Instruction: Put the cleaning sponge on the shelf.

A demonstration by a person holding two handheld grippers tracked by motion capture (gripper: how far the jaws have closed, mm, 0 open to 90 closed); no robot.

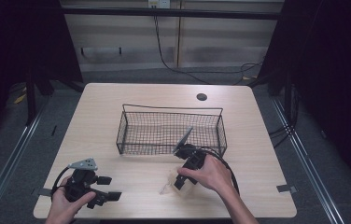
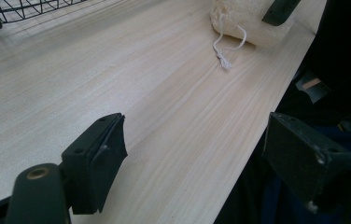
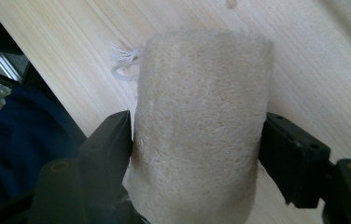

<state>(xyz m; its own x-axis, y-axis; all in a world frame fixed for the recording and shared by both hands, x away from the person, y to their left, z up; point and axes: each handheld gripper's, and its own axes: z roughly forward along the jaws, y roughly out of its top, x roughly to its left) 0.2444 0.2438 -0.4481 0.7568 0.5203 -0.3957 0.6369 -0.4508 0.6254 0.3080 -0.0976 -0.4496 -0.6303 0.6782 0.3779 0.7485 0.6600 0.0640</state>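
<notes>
Fingers of the right gripper [image 3: 194,154]: black pads sit on both flanks of the pale beige, rough-fibred loofah cylinder [image 3: 201,126], both touching it; no sign of squeezing in the loofah's outline. A white cotton loop of string [image 3: 124,63] hangs off the far end of the loofah and lies on the table.

Fingers of the left gripper [image 2: 206,163]: jaws stand wide apart, nothing between them, only bare tabletop and the table's near edge beyond.

High view: right gripper [image 1: 183,179] is tipped down over the loofah [image 1: 171,184], which lies on the light wood-grain table [image 1: 131,95] near its front edge, in front of the black wire mesh basket [image 1: 171,133] and apart from it. The right hand [image 1: 211,175] wraps the gripper body. Left gripper [image 1: 101,193] rests low at the front left corner of the table, held by the left hand [image 1: 64,205], well apart from the loofah.

Left gripper view: loofah [image 2: 248,25] at the far end of the table with a dark jaw of the other gripper over it, string [image 2: 225,49] trailing toward the camera
</notes>
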